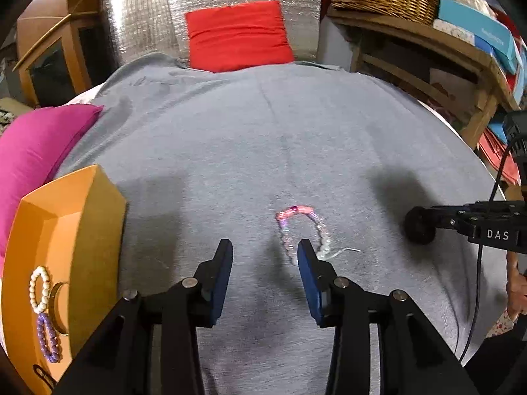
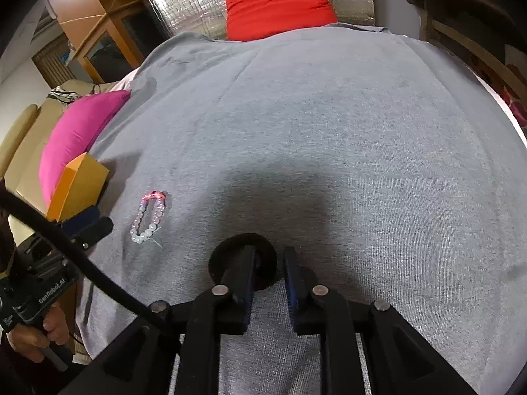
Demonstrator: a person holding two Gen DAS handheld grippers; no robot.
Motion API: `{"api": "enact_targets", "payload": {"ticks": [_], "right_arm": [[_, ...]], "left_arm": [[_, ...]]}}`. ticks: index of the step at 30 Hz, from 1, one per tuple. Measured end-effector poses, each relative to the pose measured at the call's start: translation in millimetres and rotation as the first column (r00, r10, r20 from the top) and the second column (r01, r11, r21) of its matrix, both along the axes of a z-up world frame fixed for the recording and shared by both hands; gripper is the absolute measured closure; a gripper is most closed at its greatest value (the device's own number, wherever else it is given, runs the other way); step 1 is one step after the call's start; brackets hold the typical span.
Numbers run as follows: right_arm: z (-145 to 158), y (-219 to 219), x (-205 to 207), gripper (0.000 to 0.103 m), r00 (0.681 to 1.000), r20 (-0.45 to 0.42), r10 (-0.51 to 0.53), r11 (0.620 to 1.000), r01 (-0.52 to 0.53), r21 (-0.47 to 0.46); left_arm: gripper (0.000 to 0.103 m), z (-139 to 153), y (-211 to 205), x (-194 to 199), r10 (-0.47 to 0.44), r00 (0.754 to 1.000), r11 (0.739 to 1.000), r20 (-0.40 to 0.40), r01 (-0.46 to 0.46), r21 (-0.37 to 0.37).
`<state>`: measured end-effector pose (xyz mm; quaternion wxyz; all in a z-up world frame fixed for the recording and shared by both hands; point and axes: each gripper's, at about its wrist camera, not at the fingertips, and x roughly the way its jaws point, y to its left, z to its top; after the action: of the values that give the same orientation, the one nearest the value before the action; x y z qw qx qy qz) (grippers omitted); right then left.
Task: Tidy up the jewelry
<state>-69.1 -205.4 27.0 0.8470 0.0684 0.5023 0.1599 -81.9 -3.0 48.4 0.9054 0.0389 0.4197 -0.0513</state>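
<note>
On the left, the orange tray [image 1: 98, 197] already holds a white bracelet [image 1: 39, 288] and a purple bracelet [image 1: 47, 339]. Pink bead bracelet [image 1: 301, 230] is left on the grey cloth [image 1: 296, 125], just ahead of the left gripper [image 1: 265, 256], jaws apart. Right gripper [image 2: 268, 263] is nearly together around a black ring [image 2: 243, 260]; can't tell whether it's clamped.

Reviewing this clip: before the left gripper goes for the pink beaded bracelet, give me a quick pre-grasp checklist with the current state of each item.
1. Left gripper open: ok, fingers are spread wide.
2. Pink bracelet lined up between the fingers: not ok, it lies mostly by the right-hand finger.
3. Bracelet free on the grey cloth: ok, nothing overlaps it.
4. Right gripper out of the way: ok, it sits off to the side over a black ring.
5. Orange box has room: ok, it holds only a white bracelet and a purple bracelet.
6. Loose thread tail snag-free: cannot tell.
</note>
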Motion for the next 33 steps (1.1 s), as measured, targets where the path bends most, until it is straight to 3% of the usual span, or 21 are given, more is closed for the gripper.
{"api": "enact_targets", "payload": {"ticks": [10,12,14,17,33], "right_arm": [[-6,9,1,0.083,1.000,0.010,0.016,0.999,-0.016,-0.035],[-7,12,1,0.084,1.000,0.021,0.021,0.999,-0.020,-0.047],[-7,14,0,0.086,0.999,0.033,0.029,0.998,-0.026,-0.063],[-5,18,-2,0.089,0.998,0.052,0.043,0.996,-0.039,-0.075],[16,12,-11,0.090,0.989,0.141,0.035,0.999,-0.031,-0.029]], "left_arm": [[0.061,-27,-9,27,-0.003,0.997,0.999,-0.082,-0.001,-0.050],[0.069,-28,-10,28,-0.008,0.997,0.997,-0.073,0.002,-0.072],[0.088,-27,-12,28,-0.012,0.998,0.998,-0.062,0.007,-0.070],[0.096,-25,-12,26,-0.006,0.999,0.997,-0.049,0.002,-0.076],[0.096,24,6,0,0.072,0.990,0.993,0.124,-0.060,-0.098]]}}
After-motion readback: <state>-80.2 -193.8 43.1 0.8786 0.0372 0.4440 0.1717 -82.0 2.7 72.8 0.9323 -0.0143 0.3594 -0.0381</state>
